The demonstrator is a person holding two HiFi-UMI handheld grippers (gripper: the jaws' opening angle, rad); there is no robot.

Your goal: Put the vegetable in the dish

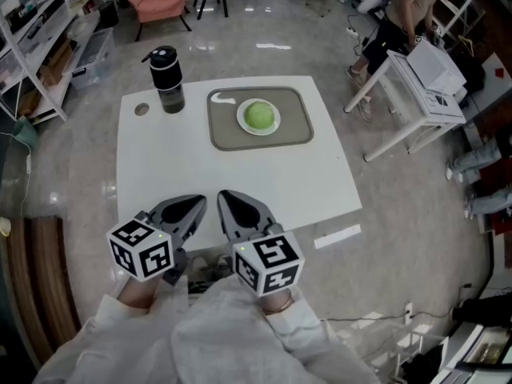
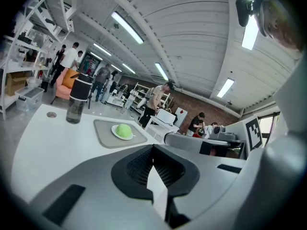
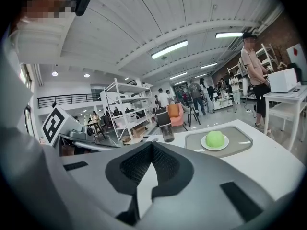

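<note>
White and square, the table top [image 1: 240, 174] lies in front of you. Near its far left corner is a small round grey disc [image 1: 142, 110]. Just beside the disc stands a dark see-through bottle with a black lid [image 1: 166, 78]. To the right of the bottle lies a flat grey-brown tray with round corners [image 1: 298, 131]. A small round white dish [image 1: 239, 119] rests on the tray, a bit left of its middle. The round green vegetable [image 1: 260, 114] sits in that dish.

Close to you, at the near edge of the table, are your two tools, side by side. Both are well apart from the tray. Your left gripper [image 1: 199, 202] has its two grey jaws pressed together, and nothing is between them. It carries a black-and-white marker cube [image 1: 142, 249] at the back. Your right gripper [image 1: 224, 196] is just beside it. Its jaws are pressed together too, with nothing in them. Its own marker cube [image 1: 268, 264] sits above your white sleeve [image 1: 264, 334].
</note>
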